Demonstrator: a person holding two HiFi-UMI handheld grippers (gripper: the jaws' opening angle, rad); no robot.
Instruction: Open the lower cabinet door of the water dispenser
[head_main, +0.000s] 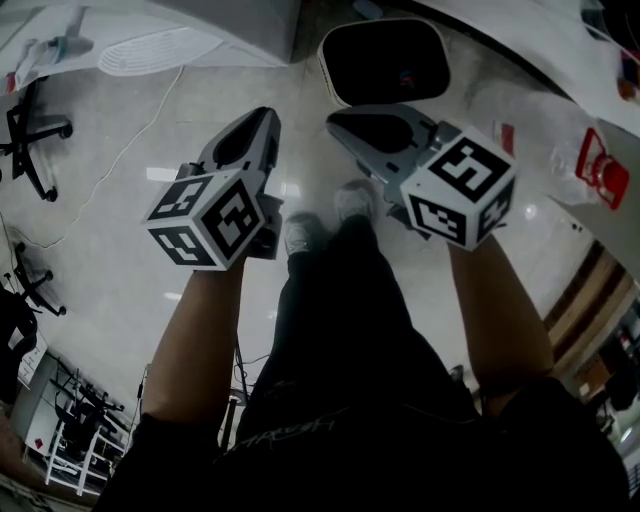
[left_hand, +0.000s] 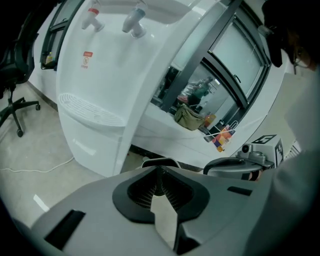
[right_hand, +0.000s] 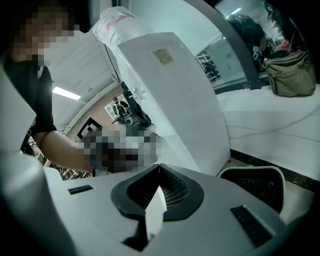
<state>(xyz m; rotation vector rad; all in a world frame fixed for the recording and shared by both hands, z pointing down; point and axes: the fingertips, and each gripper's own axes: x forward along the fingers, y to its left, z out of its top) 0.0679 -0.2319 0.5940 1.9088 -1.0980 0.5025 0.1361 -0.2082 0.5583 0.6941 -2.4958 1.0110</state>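
The grey left gripper (left_hand: 159, 172) and the grey right gripper (right_hand: 159, 168) are both closed tight on nothing, and the tall white plastic water dispenser (left_hand: 107, 65) stands at ten o'clock from the left one, its lower door (left_hand: 92, 146) closed

floor (head_main: 110, 270): glossy, pale | chair (head_main: 25, 135): black, wheeled | windows (left_hand: 235, 55): dark-framed | cable (left_hand: 55, 165): white, on floor

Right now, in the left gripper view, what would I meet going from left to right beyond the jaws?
Office chair → water dispenser → olive bag → right gripper
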